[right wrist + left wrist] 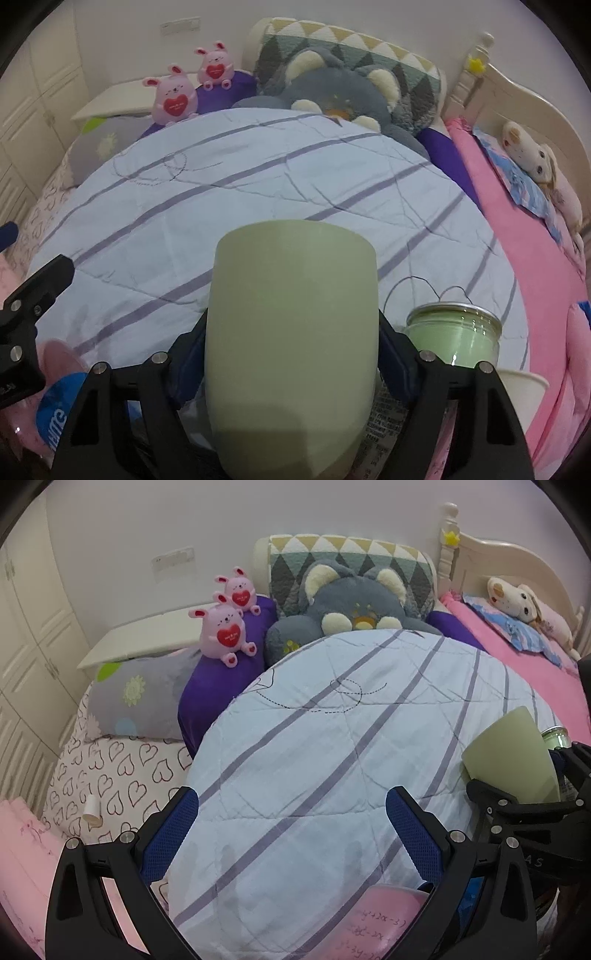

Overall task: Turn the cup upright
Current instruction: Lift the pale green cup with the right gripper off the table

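A pale green cup (291,332) fills the middle of the right wrist view, held between the blue-padded fingers of my right gripper (291,354), which is shut on its sides. The cup points away from the camera over the striped quilt; I cannot tell which end is the mouth. In the left wrist view the same cup (509,753) shows at the right edge in the right gripper's black fingers. My left gripper (291,812) is open and empty above the quilt, well left of the cup.
A light blue striped quilt (258,184) covers the bed. A green jar with a metal lid (456,332) stands right of the cup, a white paper cup (524,391) beside it. Plush toys (351,605) and pillows line the headboard. A small white tube (92,808) lies at left.
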Demonstrator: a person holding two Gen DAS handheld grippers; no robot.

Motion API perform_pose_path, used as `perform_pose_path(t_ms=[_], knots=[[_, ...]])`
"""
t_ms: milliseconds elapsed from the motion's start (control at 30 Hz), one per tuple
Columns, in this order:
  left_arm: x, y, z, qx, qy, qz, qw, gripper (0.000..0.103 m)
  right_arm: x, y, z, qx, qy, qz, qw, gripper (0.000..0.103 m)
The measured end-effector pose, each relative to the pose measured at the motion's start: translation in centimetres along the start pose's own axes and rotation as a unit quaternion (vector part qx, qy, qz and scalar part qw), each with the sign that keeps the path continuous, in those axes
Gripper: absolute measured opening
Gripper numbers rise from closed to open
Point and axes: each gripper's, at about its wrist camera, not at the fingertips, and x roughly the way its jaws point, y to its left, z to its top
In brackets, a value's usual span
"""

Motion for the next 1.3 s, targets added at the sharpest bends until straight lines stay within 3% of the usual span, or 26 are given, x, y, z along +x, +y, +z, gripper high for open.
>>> perform_pose_path(t_ms=[567,1300], knots=[[-1.8,0.0,0.5,-0.016,-0.024,-0.001,0.9996,0.103,-0.5,-0.4,0.4,0.007,0.003,0.055,0.998,0.079],[-7.2,-0.3,0.9,-0.03,-0.076,-0.003,0.9967,0.103,-5.9,-2.9,0.9,0.019,-0.052,0.09,0.994,0.079]])
